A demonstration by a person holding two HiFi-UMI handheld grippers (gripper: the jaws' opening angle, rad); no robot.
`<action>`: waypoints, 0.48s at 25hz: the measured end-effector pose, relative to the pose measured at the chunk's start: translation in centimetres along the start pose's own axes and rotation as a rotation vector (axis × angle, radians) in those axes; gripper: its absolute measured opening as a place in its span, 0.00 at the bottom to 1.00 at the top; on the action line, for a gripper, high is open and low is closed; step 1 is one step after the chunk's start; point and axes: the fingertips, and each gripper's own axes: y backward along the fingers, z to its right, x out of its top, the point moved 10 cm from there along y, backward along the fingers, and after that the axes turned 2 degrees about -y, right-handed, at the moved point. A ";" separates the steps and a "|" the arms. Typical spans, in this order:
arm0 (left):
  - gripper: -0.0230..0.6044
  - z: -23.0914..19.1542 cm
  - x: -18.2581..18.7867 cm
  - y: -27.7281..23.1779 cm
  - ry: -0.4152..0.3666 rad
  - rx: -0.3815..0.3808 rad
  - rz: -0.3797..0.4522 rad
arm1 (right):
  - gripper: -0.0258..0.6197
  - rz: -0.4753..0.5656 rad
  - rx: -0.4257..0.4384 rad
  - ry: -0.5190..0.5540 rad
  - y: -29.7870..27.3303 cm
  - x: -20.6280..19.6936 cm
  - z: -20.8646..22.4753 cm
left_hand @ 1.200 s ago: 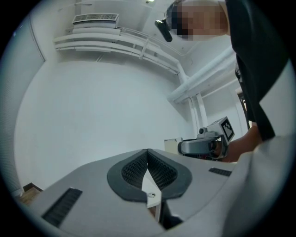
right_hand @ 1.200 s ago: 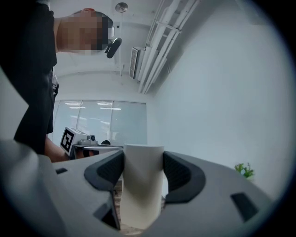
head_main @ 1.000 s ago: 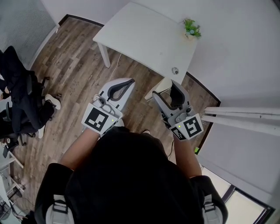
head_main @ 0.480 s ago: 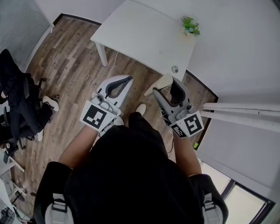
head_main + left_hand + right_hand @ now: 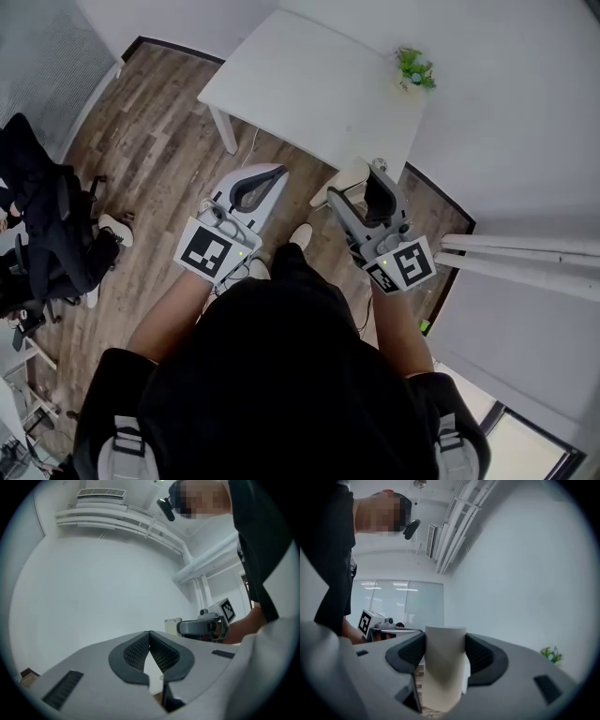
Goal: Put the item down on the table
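Right now, the person is standing just short of the white table [image 5: 309, 84], facing it, and is holding both grippers out toward its near edge. The right gripper [image 5: 360, 187] is gripping the item [image 5: 444, 667], a cream, tube-shaped thing standing upright between the jaws. Its two dark pads [image 5: 485, 656] are pressing on the item's sides, so the jaws are sitting partly apart with the item filling the gap. The item is hanging in front of the table's near right corner, over the wooden floor [image 5: 150, 122], and is not resting on the tabletop. The left gripper [image 5: 268, 174] is hovering in front of the table's near edge as well, to the left of the right one. Its jaws are closed, with the ribbed pads [image 5: 136, 651] meeting at the tips and nothing between them. A small green plant [image 5: 412, 67] is sitting at the table's far right corner. A chair draped in dark clothing [image 5: 47, 234] is standing well to the left of the table.
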 end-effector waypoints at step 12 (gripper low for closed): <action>0.03 -3.9 0.3 -8.1 -0.025 0.018 -0.035 | 0.46 0.027 0.012 -0.025 -3.6 0.1 8.5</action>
